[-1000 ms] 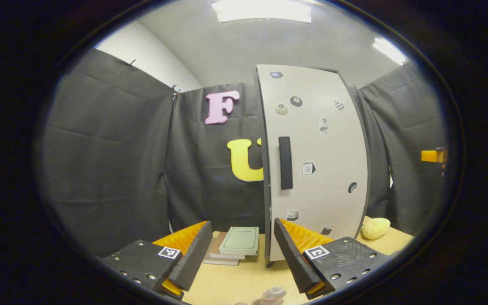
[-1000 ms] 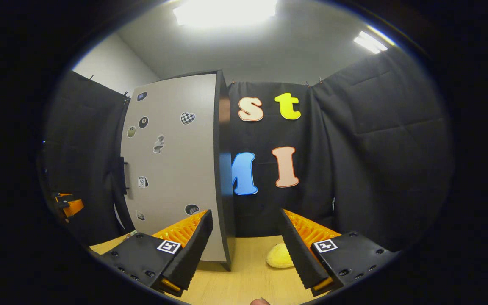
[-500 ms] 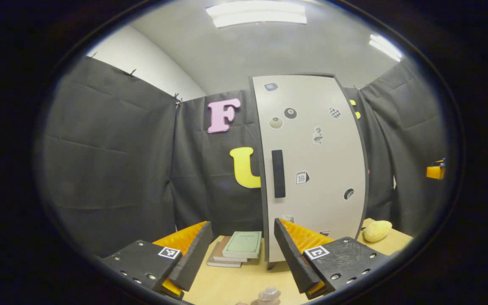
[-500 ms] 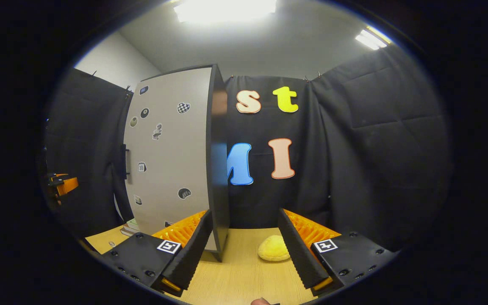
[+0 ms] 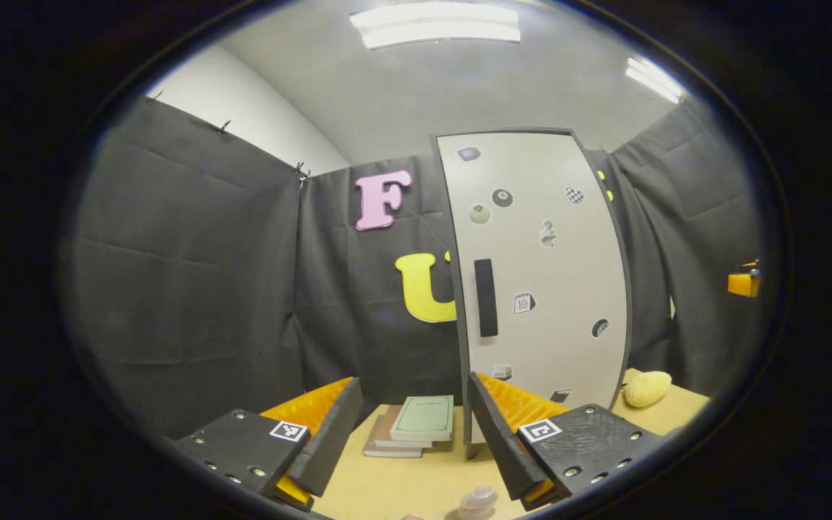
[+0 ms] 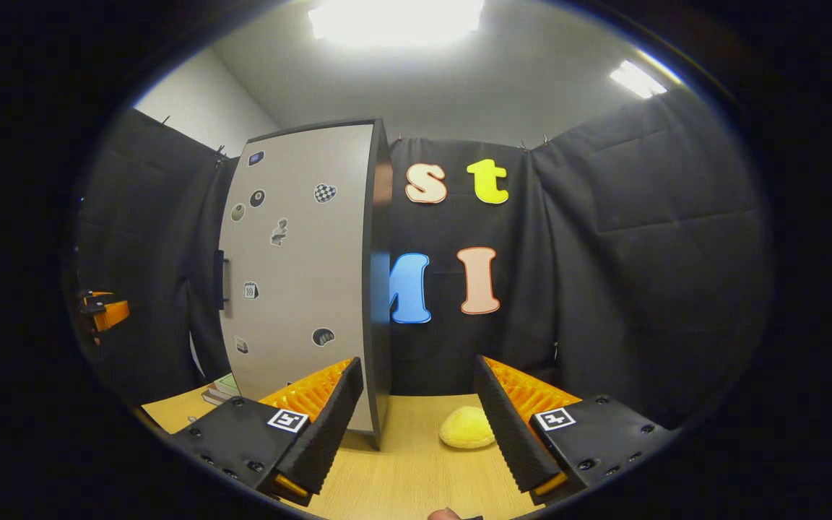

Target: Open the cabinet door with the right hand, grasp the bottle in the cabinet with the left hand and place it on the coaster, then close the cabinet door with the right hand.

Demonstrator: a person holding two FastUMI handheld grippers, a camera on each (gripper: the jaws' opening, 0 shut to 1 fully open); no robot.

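Observation:
The grey cabinet point(image 5: 539, 274) stands on the table with its door closed and its dark handle point(image 5: 485, 297) on the left edge. In the right gripper view the cabinet point(image 6: 293, 274) is left of centre, with the handle point(image 6: 219, 279) at its far edge. A pinkish bottle top point(image 5: 479, 500) shows low down, just under my left gripper point(image 5: 412, 383), which is open and holds nothing. My right gripper point(image 6: 417, 365) is open too, off the cabinet's right corner. The bottle's body and what it stands on are hidden.
A stack of books point(image 5: 416, 422) lies left of the cabinet on the wooden table point(image 5: 401, 484). A yellow soft lump point(image 6: 466, 427) rests to the cabinet's right. The other gripper shows at the right edge point(image 5: 742, 283) and at the left edge point(image 6: 102, 314).
Both views have shifted slightly, and the cabinet looks a little farther off. The door stays closed and both grippers stay open.

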